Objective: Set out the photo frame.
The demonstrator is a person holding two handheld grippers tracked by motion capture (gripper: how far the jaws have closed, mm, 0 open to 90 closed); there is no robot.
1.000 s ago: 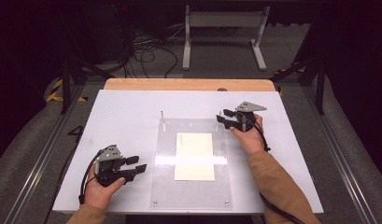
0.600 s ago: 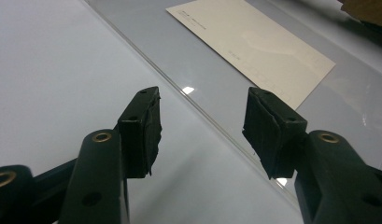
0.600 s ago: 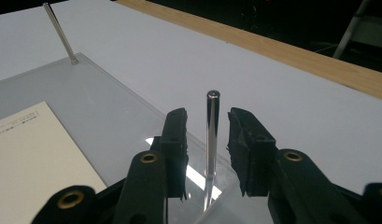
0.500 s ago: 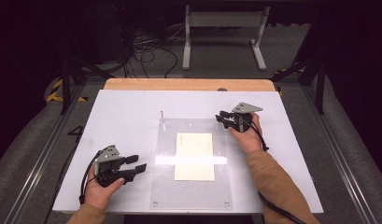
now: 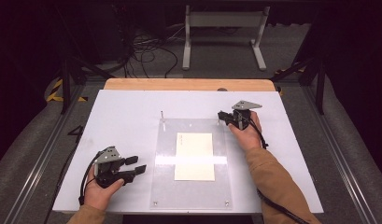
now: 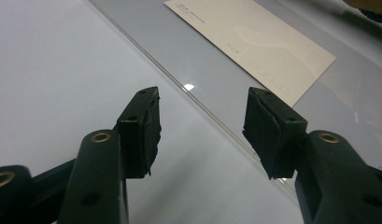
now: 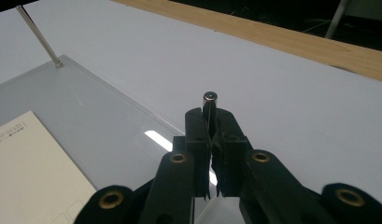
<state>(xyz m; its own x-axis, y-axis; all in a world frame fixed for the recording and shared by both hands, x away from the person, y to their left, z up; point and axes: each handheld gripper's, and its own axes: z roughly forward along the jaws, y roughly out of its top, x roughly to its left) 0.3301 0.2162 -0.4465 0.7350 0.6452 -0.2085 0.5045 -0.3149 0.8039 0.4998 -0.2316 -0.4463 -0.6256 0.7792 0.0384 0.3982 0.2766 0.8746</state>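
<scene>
Right tongs [image 5: 223,116] at the far right corner of the clear plate [image 5: 193,186], which lies flat on the white tabletop [image 5: 123,121], near its middle. The jaws have just been closing and now stand clamped on the upright metal pin [image 7: 209,105] at that corner; in the right gripper view the pin's round head shows just above the pads, with the shaft pressed between them.

A second pin [image 5: 162,116] stands at the plate's far left corner, free of both tongs. In the right gripper view it leans across the upper left of the frame, its foot on the plate corner.

A cream card [image 5: 194,156] lies under or on the plate, about central; which of the two I cannot tell. Faint print along its far edge, too small to read.

Left tongs [image 5: 135,165] rest near the tabletop's near left corner, just beside the plate's left edge and pointing toward it. Jaws partly open, nothing between them; in the left gripper view the gap frames bare tabletop and the plate's edge, with the card beyond.

A wooden strip [image 5: 188,84] runs along the tabletop's far edge.
</scene>
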